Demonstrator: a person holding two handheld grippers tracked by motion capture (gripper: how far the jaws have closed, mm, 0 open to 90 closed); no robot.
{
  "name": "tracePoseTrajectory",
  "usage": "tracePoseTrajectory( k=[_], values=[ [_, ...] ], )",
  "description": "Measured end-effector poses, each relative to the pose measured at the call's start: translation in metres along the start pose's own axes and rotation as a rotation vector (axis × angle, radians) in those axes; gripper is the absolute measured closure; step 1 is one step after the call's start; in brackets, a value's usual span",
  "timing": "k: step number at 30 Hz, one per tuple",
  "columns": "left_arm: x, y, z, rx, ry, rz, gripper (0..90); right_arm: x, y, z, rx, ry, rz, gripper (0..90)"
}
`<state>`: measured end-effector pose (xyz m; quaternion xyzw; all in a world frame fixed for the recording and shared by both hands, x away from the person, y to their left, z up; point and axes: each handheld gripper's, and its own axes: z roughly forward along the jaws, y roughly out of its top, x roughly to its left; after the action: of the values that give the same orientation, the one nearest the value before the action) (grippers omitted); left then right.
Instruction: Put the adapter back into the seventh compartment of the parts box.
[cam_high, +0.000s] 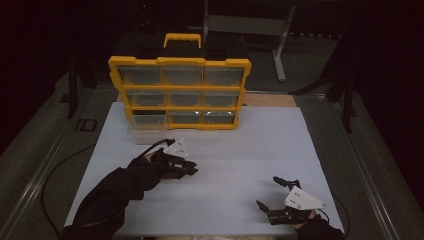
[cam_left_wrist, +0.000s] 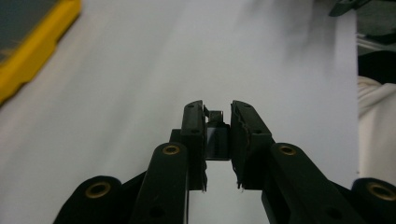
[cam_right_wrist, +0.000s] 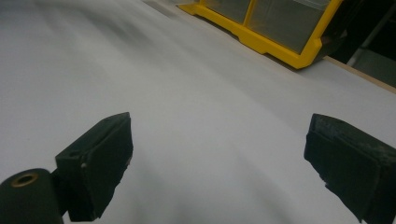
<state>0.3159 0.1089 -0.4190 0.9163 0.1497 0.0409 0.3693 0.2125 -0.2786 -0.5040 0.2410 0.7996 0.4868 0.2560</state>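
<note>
My left gripper (cam_high: 192, 169) hovers over the white board (cam_high: 250, 145), a little in front of the yellow organizer (cam_high: 180, 62). In the left gripper view its jaws (cam_left_wrist: 217, 112) are shut on a small dark block-shaped part (cam_left_wrist: 217, 135), which sits clamped between the pads. My right gripper (cam_high: 267, 191) rests near the front right of the board. Its jaws (cam_right_wrist: 219, 154) stand wide open over bare board, with nothing between them.
The yellow organizer stands upright at the back of the board, with clear drawers in three rows. One clear drawer (cam_high: 146, 132) sits pulled out on the board at its lower left. The organizer's yellow frame (cam_right_wrist: 261, 42) lies ahead of my right gripper.
</note>
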Motion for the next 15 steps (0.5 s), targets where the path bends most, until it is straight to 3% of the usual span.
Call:
tracePoseTrajectory(
  k=[15],
  values=[
    [0.019, 0.008, -0.027, -0.022, 0.081, -0.013, 76.7, 0.000, 0.000, 0.000, 0.002, 0.000, -0.001, 7.9]
  ],
)
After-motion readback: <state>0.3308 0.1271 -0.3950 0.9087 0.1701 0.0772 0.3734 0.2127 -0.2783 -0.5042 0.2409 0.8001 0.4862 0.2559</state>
